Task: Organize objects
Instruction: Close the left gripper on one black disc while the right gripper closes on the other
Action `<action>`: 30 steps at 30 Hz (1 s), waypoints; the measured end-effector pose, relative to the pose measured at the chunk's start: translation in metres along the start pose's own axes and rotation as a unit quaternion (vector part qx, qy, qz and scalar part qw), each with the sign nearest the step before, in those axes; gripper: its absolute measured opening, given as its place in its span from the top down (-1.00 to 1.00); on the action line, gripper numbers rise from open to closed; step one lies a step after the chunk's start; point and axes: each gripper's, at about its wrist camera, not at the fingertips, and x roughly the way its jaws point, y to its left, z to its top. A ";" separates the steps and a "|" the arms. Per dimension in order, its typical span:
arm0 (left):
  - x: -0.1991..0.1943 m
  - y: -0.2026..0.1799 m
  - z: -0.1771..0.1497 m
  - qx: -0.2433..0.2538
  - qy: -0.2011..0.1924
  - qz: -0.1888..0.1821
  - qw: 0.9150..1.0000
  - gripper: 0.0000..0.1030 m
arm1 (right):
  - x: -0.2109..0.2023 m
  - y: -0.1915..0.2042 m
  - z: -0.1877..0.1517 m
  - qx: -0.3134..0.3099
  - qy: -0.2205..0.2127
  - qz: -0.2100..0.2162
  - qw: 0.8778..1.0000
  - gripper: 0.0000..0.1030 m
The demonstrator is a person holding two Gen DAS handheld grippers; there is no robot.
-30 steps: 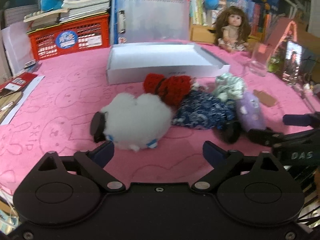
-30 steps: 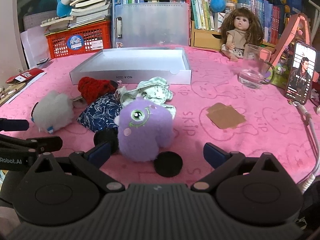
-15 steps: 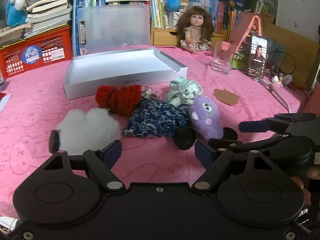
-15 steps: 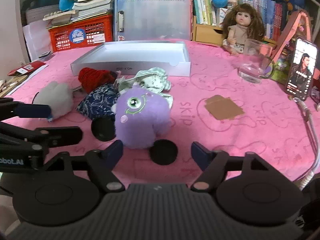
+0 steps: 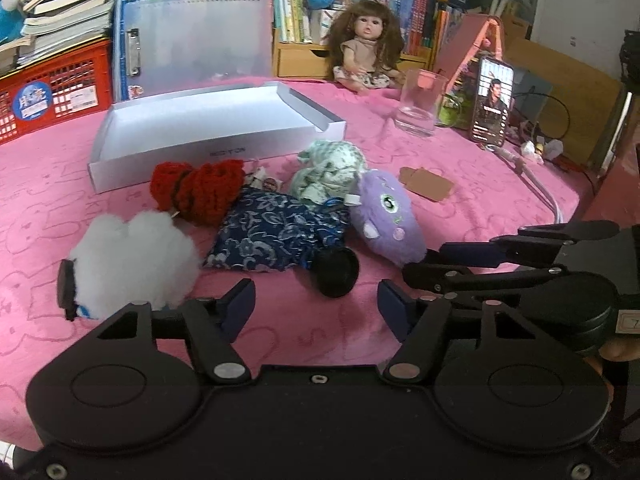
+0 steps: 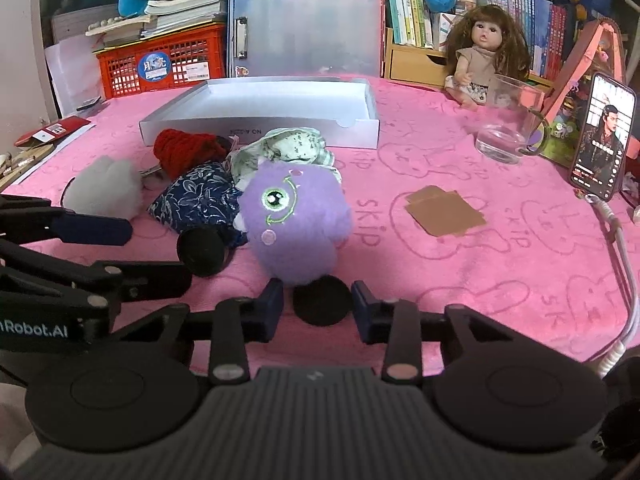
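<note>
- A pink cloth printed with rabbit outlines and the word "SKIP" covers the worktop (image 6: pixel 500 264).
- The cloth's right half is mostly bare, holding only a flat brown card (image 6: pixel 444 210); a white cable (image 6: pixel 622 264) runs along the right edge.
- The back edge is crowded: a red crate (image 6: pixel 160 62) with a round blue sticker and books stacked on top, a frosted binder (image 6: pixel 308 32) standing upright, rows of books, and a long-haired doll (image 6: pixel 486 54) sitting.
- A white tray (image 6: pixel 260 130) lies at centre back; its floor shows bare white, and small grey print on its front wall is too blurred to read.
- Just in front of the tray the soft things are heaped, touching one another: a red knit piece (image 6: pixel 182 152), a pale green cloth (image 6: pixel 288 146), a blue floral pouch (image 6: pixel 196 200) and a purple one-eyed plush (image 6: pixel 298 220).
- A white fluffy plush (image 6: pixel 106 190) sits at the heap's left end.
- A black disc (image 6: pixel 322 300) lies on the cloth at the purple plush's near side; a second black disc (image 6: pixel 202 250) is to its left.
- The right claw (image 6: pixel 318 310) is low at the near edge, its fingers narrowed around the first disc; whether they touch it I cannot tell.
- The left claw (image 5: pixel 316 306) hovers with fingers spread wide, nothing between them, before the pouch.
- "Robot.AI" is printed on the left claw's side.
- A clear glass (image 6: pixel 508 124), seemingly empty, and a lit phone (image 6: pixel 602 136) stand back right.
</note>
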 end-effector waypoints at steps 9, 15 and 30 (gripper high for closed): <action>0.011 -0.007 0.007 0.001 0.003 -0.008 1.000 0.11 | -0.001 -0.003 0.000 0.011 0.000 0.000 1.000 0.30; 0.018 -0.002 0.008 -0.012 0.011 -0.013 1.000 0.51 | -0.001 -0.005 0.001 0.021 -0.002 0.022 1.000 0.30; 0.015 0.007 0.010 -0.029 0.007 0.002 1.000 0.92 | 0.001 0.004 0.004 0.010 -0.007 0.045 0.999 0.30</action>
